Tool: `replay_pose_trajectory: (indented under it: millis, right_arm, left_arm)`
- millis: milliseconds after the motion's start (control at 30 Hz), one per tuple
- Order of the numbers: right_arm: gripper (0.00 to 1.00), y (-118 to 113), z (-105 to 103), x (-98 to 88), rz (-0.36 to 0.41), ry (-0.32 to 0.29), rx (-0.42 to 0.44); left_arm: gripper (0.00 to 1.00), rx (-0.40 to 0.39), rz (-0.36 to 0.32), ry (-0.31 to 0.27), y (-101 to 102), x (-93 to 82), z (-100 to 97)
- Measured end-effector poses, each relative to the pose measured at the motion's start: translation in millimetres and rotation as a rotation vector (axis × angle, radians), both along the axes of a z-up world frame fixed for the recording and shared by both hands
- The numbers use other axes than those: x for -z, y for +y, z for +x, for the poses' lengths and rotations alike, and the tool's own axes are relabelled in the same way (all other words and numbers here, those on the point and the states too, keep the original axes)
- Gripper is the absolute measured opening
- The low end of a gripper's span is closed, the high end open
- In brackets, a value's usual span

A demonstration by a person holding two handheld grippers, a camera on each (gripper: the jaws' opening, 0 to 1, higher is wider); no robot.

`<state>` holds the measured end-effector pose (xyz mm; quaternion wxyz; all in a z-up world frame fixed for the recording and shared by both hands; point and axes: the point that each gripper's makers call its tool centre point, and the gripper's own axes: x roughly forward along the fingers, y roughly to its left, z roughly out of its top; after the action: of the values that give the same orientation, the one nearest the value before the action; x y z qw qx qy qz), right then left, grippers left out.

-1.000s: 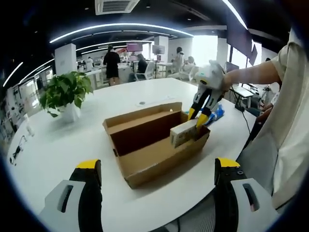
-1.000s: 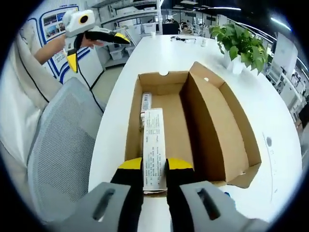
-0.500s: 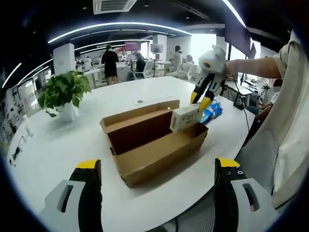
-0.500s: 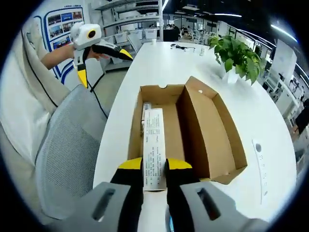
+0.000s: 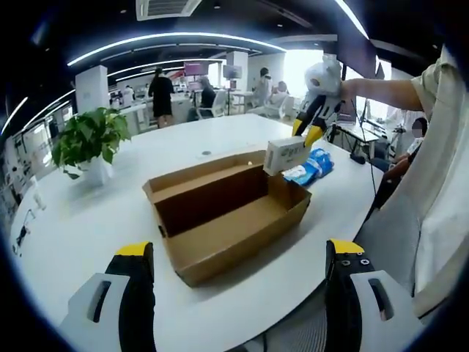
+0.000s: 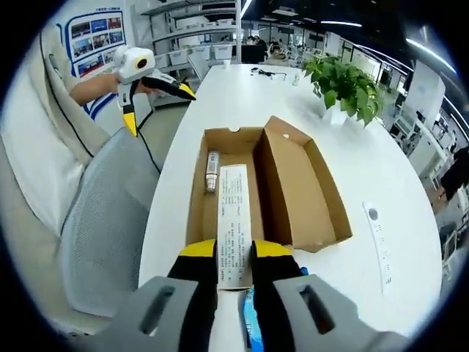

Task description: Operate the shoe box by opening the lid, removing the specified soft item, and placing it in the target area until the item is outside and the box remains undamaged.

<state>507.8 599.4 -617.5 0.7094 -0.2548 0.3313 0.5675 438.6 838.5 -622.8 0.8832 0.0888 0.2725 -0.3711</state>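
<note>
Long white table (image 5: 88, 242) with a rounded end. Open cardboard box (image 5: 220, 220) on it near that end, lid folded back. Blue packet (image 5: 311, 167) just beside the box's far end. Potted plant (image 5: 84, 147) well apart from the box, across the table. Small round port (image 5: 206, 153) beyond the box.

Lighting: bright, even indoor light from long ceiling strips (image 5: 176, 40) and a blown-out window (image 5: 304, 73); the white worktop (image 5: 95, 220) gleams with mild glare, and soft shadow lies inside the shoe box (image 5: 220, 216). Image quality: strong fisheye bending at the edges, centre sharp. Distant background figures appear slightly soft, possibly out of focus.
</note>
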Motion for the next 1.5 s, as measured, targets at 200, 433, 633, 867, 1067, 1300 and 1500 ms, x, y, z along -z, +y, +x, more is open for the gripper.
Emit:
replay_pose_trajectory:
  millis: [200,433,633,867,1067,1300,1500]
  right_arm:
    - [0.14,-21,5,-6.0,-0.004,-0.009,0.019]
    - [0.14,-47,12,-7.7,-0.030,-0.022,0.045]
    - [0.14,-66,20,-6.4,-0.041,-0.024,0.065]
    - [0.14,-87,27,-2.8,-0.060,-0.025,0.083]
    - [0.14,-108,36,1.6,-0.083,-0.037,0.092]
    - [0.14,-138,48,8.1,-0.106,-0.036,0.133]
    - [0.14,-171,57,21.5,-0.154,-0.031,0.167]
  left_arm:
    - [1.00,-0.002,0.009,0.002,0,1.4,1.0]
    - [1.00,0.003,0.015,0.006,-3,3.1,4.4]
    - [1.00,0.005,0.020,0.009,-6,4.5,7.7]
    - [1.00,-0.002,0.020,0.014,-8,6.4,9.3]
    - [1.00,-0.010,0.019,0.015,-8,7.4,10.4]
    - [1.00,-0.011,0.031,0.032,-8,11.0,9.1]
    - [1.00,-0.013,0.036,0.042,-8,13.1,9.2]
